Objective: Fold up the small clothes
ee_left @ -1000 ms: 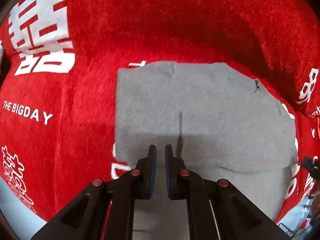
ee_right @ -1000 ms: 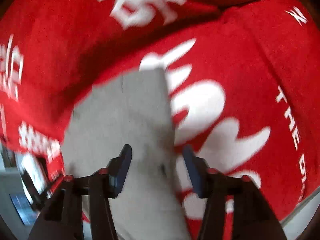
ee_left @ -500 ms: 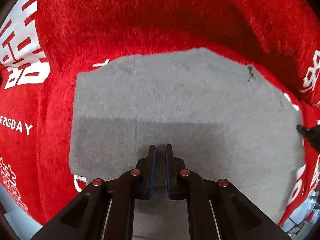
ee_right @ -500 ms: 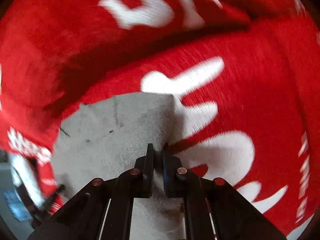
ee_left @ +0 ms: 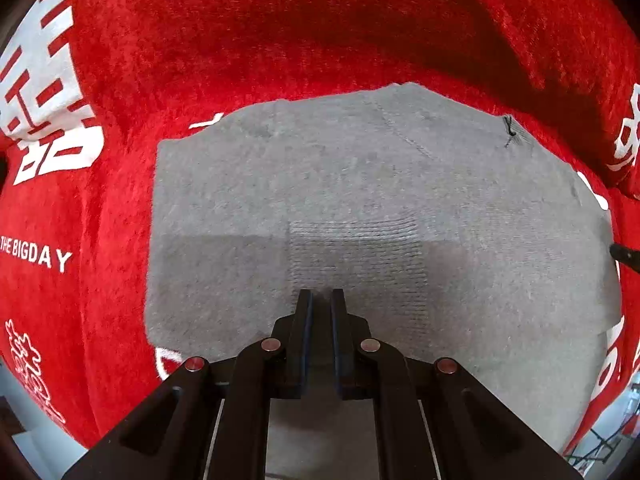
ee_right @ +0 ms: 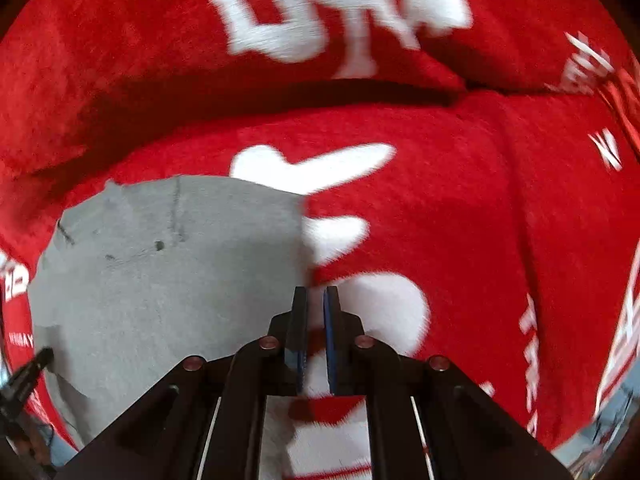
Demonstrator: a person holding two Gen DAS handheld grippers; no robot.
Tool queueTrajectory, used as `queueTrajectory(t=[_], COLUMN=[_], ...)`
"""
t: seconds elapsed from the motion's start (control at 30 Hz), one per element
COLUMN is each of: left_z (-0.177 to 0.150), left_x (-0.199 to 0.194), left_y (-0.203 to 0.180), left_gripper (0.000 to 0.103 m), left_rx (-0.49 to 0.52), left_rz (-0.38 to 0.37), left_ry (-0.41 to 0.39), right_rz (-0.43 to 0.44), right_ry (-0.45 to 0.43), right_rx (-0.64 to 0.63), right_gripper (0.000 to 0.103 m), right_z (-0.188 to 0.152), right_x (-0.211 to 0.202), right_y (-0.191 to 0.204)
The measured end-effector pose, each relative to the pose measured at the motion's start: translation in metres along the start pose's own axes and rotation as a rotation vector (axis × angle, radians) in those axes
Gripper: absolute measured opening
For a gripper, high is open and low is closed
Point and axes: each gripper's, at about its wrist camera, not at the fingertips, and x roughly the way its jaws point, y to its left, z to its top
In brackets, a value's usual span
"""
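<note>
Right wrist view: right gripper point(ee_right: 315, 294), spread a second ago, has snapped nearly together at the right edge of the flat grey knitted cloth point(ee_right: 168, 272) on the red plush blanket point(ee_right: 460, 200), grip unconfirmed; left gripper point(ee_left: 321, 298) stays pressed together over the cloth's middle, so the fold looks about to start.

A red plush blanket point(ee_left: 280, 60) with white characters and the words "THE BIGDAY", spread as the carrying surface and ridged into a shadowed fold towards the top of both wrist views. Lying flat directly on it, a grey cloth point(ee_left: 360, 184), roughly rectangular, with a finer-ribbed patch near its middle, a faint diagonal seam and a small dark thread at its far right corner in the left view; in the right view the same grey cloth point(ee_right: 168, 264) just beside a large white printed shape on the red pile.
</note>
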Motion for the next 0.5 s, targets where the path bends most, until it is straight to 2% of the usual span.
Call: queueTrajectory(t=[0.13, 0.23, 0.37, 0.5], left_z=[-0.004, -0.008, -0.016, -0.023], left_x=[-0.007, -0.008, -0.006, -0.01], left_y=[0.007, 0.009, 0.015, 0.017], left_gripper=[0.01, 0.01, 0.01, 0.01], left_rx=[-0.004, 0.01, -0.005, 0.004], left_rz=[0.0, 0.005, 0.001, -0.003], left_ry=[-0.002, 0.003, 0.026, 0.039], right_rz=[0.09, 0.137, 0.101, 0.111], right_ry=[0.012, 0.032, 0.079, 0.07], right_rx=[-0.027, -0.058, -0.037, -0.012], right_gripper=[0.008, 0.008, 0.007, 0.007], right_z=[-0.023, -0.043, -0.058, -0.061], right_x=[-0.017, -0.012, 0.01, 0.004], right_y=[0.006, 0.024, 0.031, 0.026])
